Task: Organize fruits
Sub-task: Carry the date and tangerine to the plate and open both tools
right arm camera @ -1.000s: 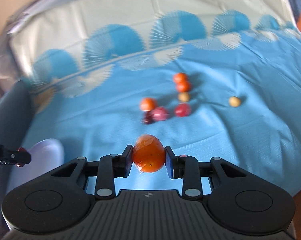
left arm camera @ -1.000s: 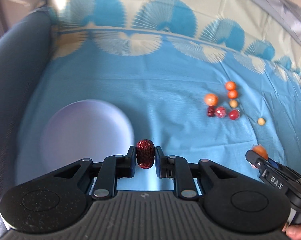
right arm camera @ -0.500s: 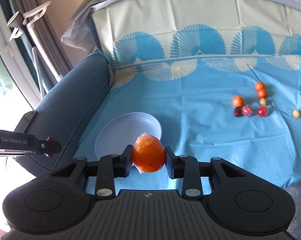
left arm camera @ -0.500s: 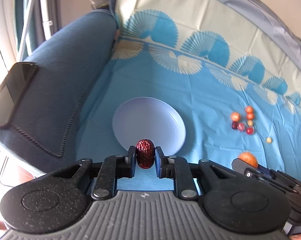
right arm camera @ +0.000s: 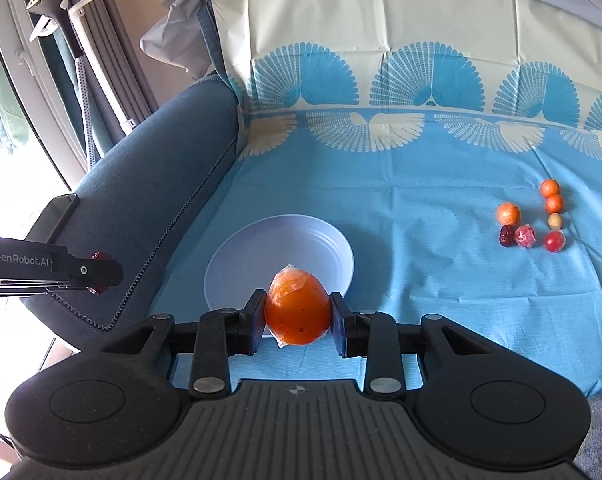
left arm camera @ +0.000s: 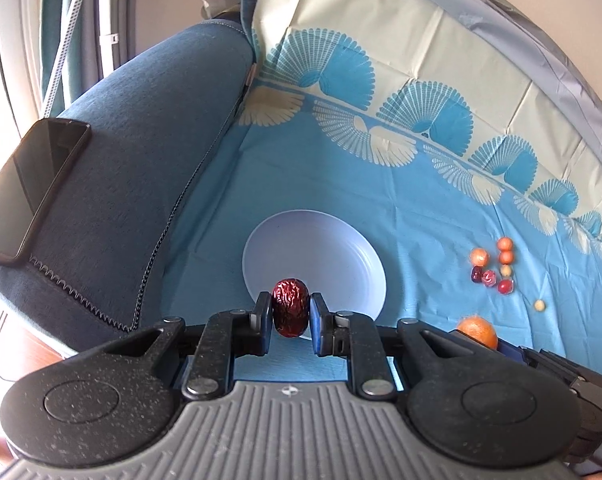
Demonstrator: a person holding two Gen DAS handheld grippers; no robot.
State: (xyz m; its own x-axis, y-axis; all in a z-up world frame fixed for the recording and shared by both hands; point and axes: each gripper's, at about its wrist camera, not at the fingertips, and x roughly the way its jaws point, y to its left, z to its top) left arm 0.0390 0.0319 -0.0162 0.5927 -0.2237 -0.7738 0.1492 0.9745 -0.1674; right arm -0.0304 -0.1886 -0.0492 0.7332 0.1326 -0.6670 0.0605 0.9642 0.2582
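My left gripper [left arm camera: 289,314] is shut on a dark red wrinkled date [left arm camera: 289,306], held above the near rim of a pale lilac plate [left arm camera: 333,248]. My right gripper [right arm camera: 297,320] is shut on a plastic-wrapped orange fruit [right arm camera: 297,310], held over the near edge of the same plate [right arm camera: 261,252]. The right gripper's orange [left arm camera: 477,331] shows at the lower right of the left wrist view. The left gripper [right arm camera: 97,270] shows at the left of the right wrist view, over the armrest. Several small loose fruits [right arm camera: 531,220] lie on the blue cloth at the right, and they also show in the left wrist view [left arm camera: 493,266].
A blue cloth [right arm camera: 421,220] with a fan pattern covers the sofa seat and back. A dark blue armrest [left arm camera: 133,152] stands at the left with a black phone [left arm camera: 29,184] lying on it. A window and curtain are beyond the armrest.
Both grippers have pulled back and swung left from the fruit cluster toward the plate, each still holding its fruit. The plate now lies just ahead of both.
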